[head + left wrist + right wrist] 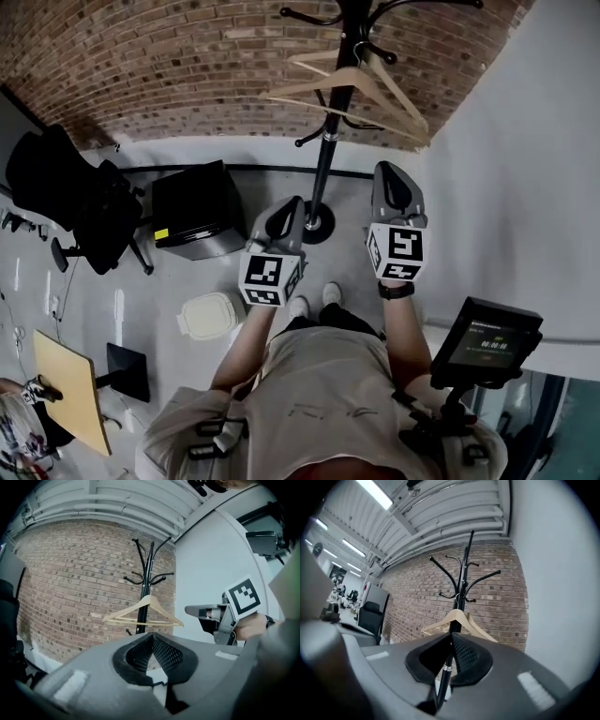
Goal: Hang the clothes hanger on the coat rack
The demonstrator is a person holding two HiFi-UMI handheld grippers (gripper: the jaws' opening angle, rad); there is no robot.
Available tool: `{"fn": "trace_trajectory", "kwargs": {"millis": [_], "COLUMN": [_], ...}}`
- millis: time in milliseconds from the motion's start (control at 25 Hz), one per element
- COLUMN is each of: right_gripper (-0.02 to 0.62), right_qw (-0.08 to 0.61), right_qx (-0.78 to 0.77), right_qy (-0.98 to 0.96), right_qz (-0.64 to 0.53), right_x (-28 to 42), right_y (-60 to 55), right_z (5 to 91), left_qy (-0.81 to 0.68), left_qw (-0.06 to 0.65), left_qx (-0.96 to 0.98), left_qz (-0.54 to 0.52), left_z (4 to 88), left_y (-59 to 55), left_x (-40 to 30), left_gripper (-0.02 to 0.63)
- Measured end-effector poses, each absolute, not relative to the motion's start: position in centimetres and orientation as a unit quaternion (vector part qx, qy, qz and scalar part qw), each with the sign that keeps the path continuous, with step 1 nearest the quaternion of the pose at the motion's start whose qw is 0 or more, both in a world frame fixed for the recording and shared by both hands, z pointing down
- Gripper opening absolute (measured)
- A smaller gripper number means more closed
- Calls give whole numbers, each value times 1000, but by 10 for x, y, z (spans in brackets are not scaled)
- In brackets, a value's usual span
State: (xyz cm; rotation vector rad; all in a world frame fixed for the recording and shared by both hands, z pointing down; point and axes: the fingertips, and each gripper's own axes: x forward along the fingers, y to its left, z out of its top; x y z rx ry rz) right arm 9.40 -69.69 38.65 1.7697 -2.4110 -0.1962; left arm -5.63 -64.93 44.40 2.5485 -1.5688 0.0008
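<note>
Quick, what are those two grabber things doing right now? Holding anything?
Left gripper: closed, holding nothing.
Right gripper: closed, holding nothing.

Soft, dim indoor light. Ceiling strip lights [375, 495] glare white above and left of the right tool [451, 637]. Fisheye distortion curves every view, corners black. The tool's near body blurs; the brick wall [497, 597] beyond stays sharp.

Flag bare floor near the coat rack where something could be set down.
Bare grey floor lies between the black box cabinet and the foot of the black metal coat rack. Another open patch sits between the black office chair and the white lidded bin. Crowded: the rack's hooks, where the pale wooden hanger hangs.
</note>
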Motion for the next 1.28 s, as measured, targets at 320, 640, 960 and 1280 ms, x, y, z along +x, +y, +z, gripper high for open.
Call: {"fn": "trace_trajectory", "kwargs": {"millis": [320, 640, 960, 1280], "right_gripper": [3, 3, 2, 2], "right_qw": [19, 2, 37, 45], "right_qx": [594, 597, 596, 604], "right_qy": [-804, -802, -800, -796], "right_qz": [-28, -7, 48, -14], "right_x": [110, 167, 220, 211], "right_y": [-646, -537, -425, -381], "right_z": [390, 378, 435, 392], "left_qy": [-515, -524, -520, -518], "left_qw": [8, -3, 37, 7], "left_qx": [857, 851, 853, 855], "left_qz": [-19, -25, 16, -2], "left_z": [394, 365, 416, 376], "left_y": [-635, -540, -416, -380], "left_x": [-16, 39, 107, 107], "left_gripper": [2, 2, 2, 2]}}
